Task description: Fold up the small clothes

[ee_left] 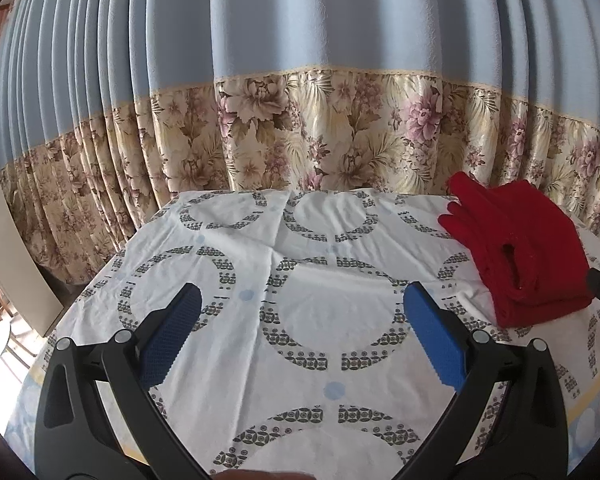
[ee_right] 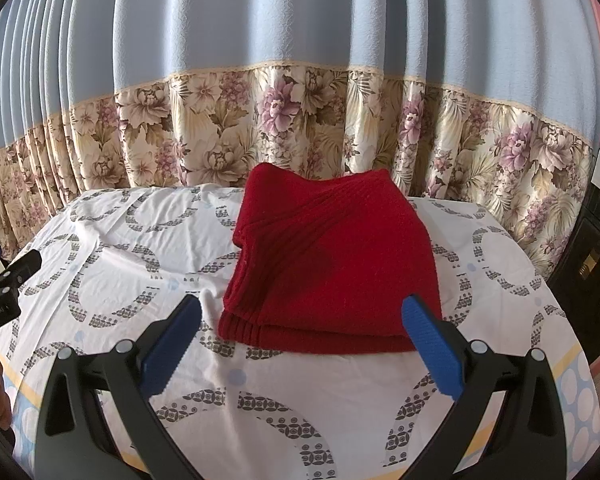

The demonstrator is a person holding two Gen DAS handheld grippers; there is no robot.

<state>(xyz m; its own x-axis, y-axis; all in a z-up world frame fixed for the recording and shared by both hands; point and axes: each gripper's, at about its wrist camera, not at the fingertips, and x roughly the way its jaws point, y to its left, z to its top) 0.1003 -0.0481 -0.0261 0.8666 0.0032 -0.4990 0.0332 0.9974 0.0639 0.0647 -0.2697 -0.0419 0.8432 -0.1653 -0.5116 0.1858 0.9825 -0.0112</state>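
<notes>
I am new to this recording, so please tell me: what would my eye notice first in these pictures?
First, the red knit garment, lying folded on the white patterned tablecloth, straight ahead of the open right gripper. The open left gripper hangs over bare cloth, with the garment to its right. Behind the table hangs a blue curtain with a floral band along its bottom.

1. Soft daylight everywhere, pretty bright, no harsh glare. The pleated pale blue curtain with a floral band (ee_left: 324,60) has dark shade between its folds.
2. The white circle-patterned tablecloth (ee_left: 300,304) is evenly lit, with only faint crease shadows.
3. The folded red knitted garment (ee_right: 332,264) looks darker along its near edge.
4. Heavy fisheye bend: curtain pleats bow outward, corners go black.
5. Centre is sharp; edges smear a bit.
</notes>
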